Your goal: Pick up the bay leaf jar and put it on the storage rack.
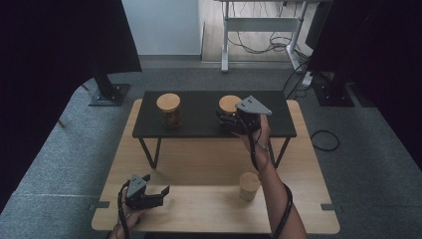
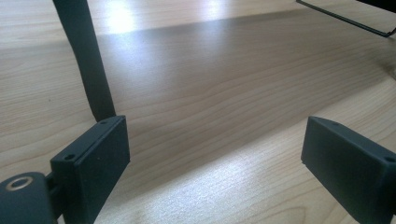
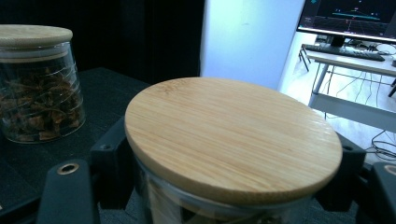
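On the black raised shelf (image 1: 199, 127) stand two glass jars with bamboo lids. My right gripper (image 1: 230, 121) reaches around the right jar (image 1: 229, 104) from the near side. In the right gripper view that jar's lid (image 3: 233, 140) sits between the jaws of my right gripper (image 3: 231, 151), which stand open close on either side of the glass. The left jar (image 1: 169, 110) (image 3: 37, 88) holds brown dried pieces and stands apart. My left gripper (image 1: 157, 183) (image 2: 215, 158) rests low over the wooden table (image 2: 210, 93), open, with nothing between its jaws.
A third jar (image 1: 249, 185) stands on the wooden table (image 1: 199, 209) beside my right forearm. The shelf's black leg (image 2: 86, 60) rises just ahead of the left gripper. A desk with a monitor (image 3: 350, 16) and cables lies beyond the table.
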### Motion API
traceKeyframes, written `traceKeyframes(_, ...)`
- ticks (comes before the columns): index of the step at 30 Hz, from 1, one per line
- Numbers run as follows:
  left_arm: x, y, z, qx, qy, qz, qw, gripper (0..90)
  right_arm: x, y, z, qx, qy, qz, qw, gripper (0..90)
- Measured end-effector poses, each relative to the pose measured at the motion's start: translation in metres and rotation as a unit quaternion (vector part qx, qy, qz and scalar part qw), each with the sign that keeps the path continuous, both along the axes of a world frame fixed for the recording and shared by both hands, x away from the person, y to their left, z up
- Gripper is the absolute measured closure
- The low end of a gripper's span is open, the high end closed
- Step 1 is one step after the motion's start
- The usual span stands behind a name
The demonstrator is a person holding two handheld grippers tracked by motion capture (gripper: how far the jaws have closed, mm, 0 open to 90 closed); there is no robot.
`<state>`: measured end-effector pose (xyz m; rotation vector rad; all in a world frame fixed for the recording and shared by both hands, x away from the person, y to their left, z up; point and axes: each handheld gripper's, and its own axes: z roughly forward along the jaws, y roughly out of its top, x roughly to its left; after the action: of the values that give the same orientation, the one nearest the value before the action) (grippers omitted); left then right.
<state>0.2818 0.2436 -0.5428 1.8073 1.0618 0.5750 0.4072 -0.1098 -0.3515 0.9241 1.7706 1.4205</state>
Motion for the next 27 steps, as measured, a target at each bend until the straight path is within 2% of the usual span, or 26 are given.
traceKeyframes(7,0.0,0.0,0.0,-0.001,0.0,0.0,1.0,7.3,0.0,0.001,0.0,-0.007,-0.001,-0.002,1.0,22.8)
traceKeyframes(13,0.0,-0.004,0.0,0.007,-0.003,-0.004,1.0,7.2,-0.001,0.001,0.0,-0.008,-0.004,-0.004,0.9999,20.5)
traceKeyframes(16,0.0,-0.003,0.0,0.009,-0.004,-0.003,0.9999,7.1,-0.004,-0.001,0.002,-0.001,-0.008,0.0,1.0,15.7)
traceKeyframes(19,0.0,-0.003,0.0,0.007,-0.003,-0.002,1.0,7.2,-0.007,-0.004,0.002,0.005,-0.013,-0.009,0.9999,13.1)
traceKeyframes(27,0.0,-0.004,0.0,0.007,-0.003,-0.002,1.0,7.2,-0.014,-0.01,0.001,0.014,-0.017,-0.01,0.9997,11.7)
